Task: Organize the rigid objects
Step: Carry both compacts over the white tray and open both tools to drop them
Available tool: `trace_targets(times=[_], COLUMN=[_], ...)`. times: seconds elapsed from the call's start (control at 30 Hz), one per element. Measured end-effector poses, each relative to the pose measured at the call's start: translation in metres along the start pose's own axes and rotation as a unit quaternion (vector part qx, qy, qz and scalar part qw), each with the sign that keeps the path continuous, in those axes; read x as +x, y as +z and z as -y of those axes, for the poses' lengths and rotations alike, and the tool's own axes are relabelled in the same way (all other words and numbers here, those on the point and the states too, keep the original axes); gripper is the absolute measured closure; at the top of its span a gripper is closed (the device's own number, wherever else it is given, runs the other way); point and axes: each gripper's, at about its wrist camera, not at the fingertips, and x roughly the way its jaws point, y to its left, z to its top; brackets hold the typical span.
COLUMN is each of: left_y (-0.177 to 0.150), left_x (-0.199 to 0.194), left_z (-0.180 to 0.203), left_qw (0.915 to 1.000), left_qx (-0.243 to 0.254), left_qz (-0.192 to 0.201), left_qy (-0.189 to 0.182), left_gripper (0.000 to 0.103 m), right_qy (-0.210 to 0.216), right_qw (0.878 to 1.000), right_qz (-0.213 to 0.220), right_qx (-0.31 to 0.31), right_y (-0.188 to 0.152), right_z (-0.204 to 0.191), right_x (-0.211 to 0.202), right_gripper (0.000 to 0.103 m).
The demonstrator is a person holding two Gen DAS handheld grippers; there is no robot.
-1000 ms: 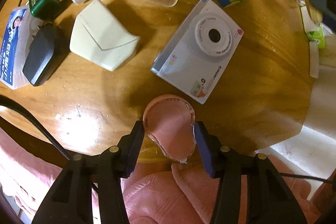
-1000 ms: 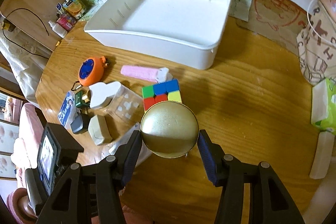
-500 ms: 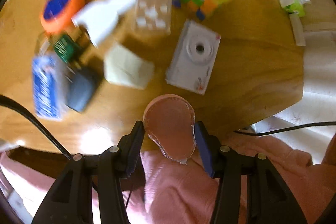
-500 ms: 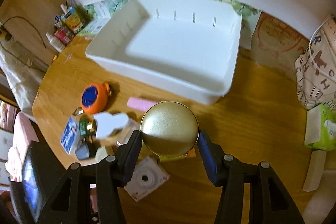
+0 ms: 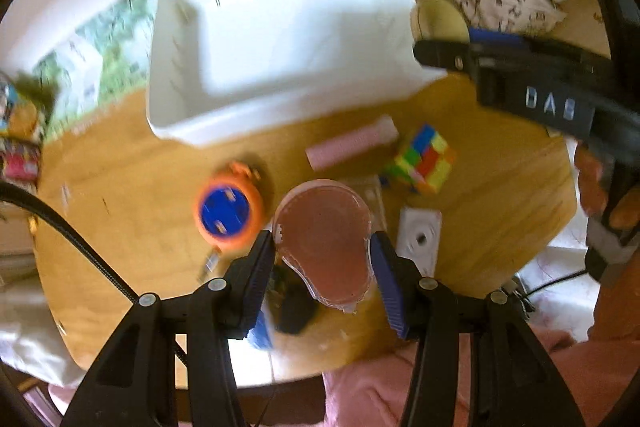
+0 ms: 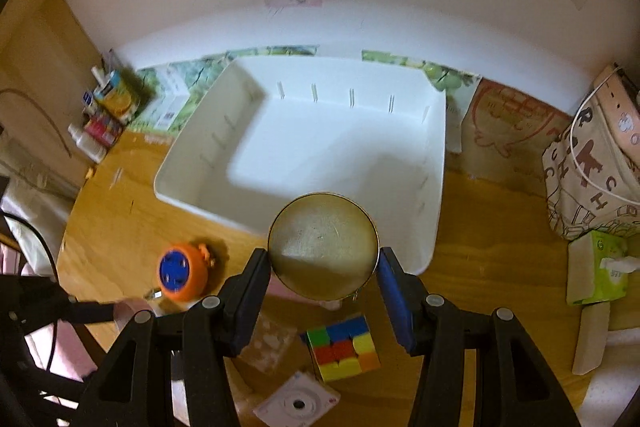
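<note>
The left gripper [image 5: 322,255] was clenched on a pink pear-shaped case [image 5: 325,242], its blue pads pressed against both sides, held in the air above the wooden table [image 5: 132,179]. The right gripper [image 6: 323,263] gripped a round gold tin [image 6: 323,245] the same way, poised over the near wall of the white bin [image 6: 304,147]. The bin sat at the back of the table. On the tabletop near it lay an orange and blue tape measure [image 6: 182,273], a puzzle cube [image 6: 342,347], a pink bar [image 5: 350,143] and a small white camera [image 5: 418,241].
</note>
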Motion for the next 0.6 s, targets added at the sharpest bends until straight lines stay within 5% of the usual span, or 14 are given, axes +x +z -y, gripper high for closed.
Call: trace_targets(times=[0.3,0.6], left_y=[0.049,0.083], left_x=[-0.005,0.006], left_z=[-0.041,-0.076], left_qw=[0.9981,0.9873], left_qx=[0.003,0.01], left_qz=[0.06,0.158], left_qy=[0.014,0.005], left_gripper=[0.05,0.05], right_qy=[-0.008,-0.018], right_qw=[0.999,0.995], right_qz=[0.026,0.063], right_qx=[0.036,0.075], right_y=[0.028,0.045], right_z=[-0.003,-0.001], right_x=[0.012,0.039], right_gripper=[0.048,0.048])
